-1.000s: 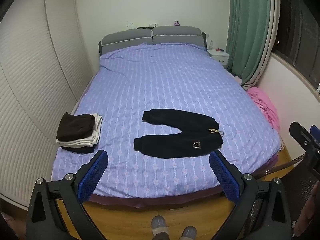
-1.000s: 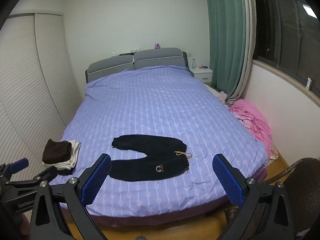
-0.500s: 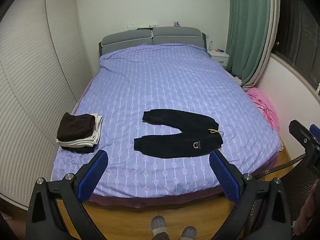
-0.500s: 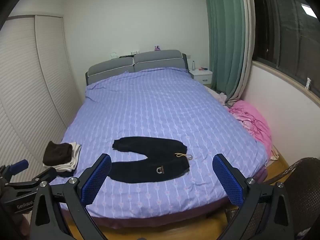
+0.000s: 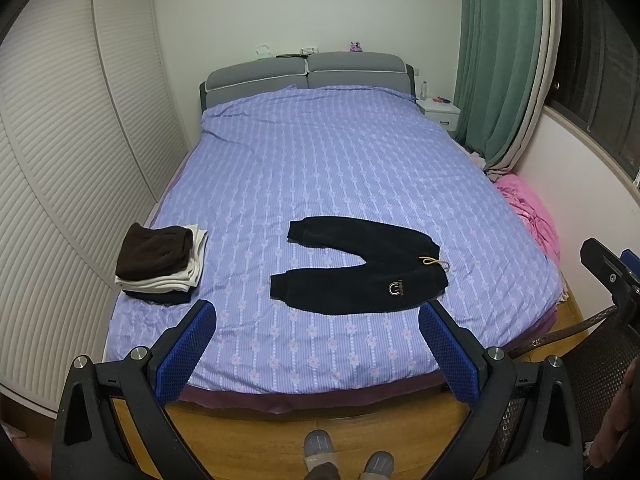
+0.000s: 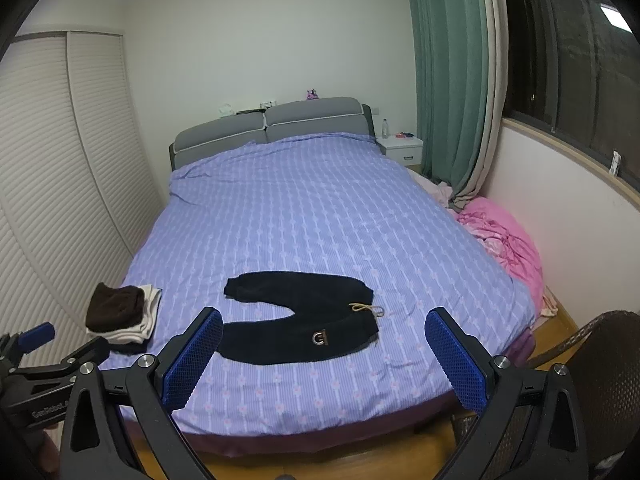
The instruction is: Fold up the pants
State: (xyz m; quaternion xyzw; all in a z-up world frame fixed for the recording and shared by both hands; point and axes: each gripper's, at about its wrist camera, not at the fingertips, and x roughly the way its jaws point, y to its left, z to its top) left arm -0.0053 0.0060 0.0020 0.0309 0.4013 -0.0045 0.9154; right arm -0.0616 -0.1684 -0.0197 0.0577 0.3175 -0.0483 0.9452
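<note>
Black pants (image 5: pixel 360 266) lie flat on the purple bed (image 5: pixel 320 152), legs pointing to 9 o'clock — folded stack (image 5: pixel 160 262) further that way. Left gripper (image 5: pixel 318 342) and right gripper (image 6: pixel 324 346) hover off the foot — both spread wide, holding nothing.

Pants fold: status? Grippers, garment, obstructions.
Left gripper open, right gripper open, both short of the bed, holding nothing. Black pants flat, unfolded, legs spread. Folded stack off to the left, not blocking.
</note>
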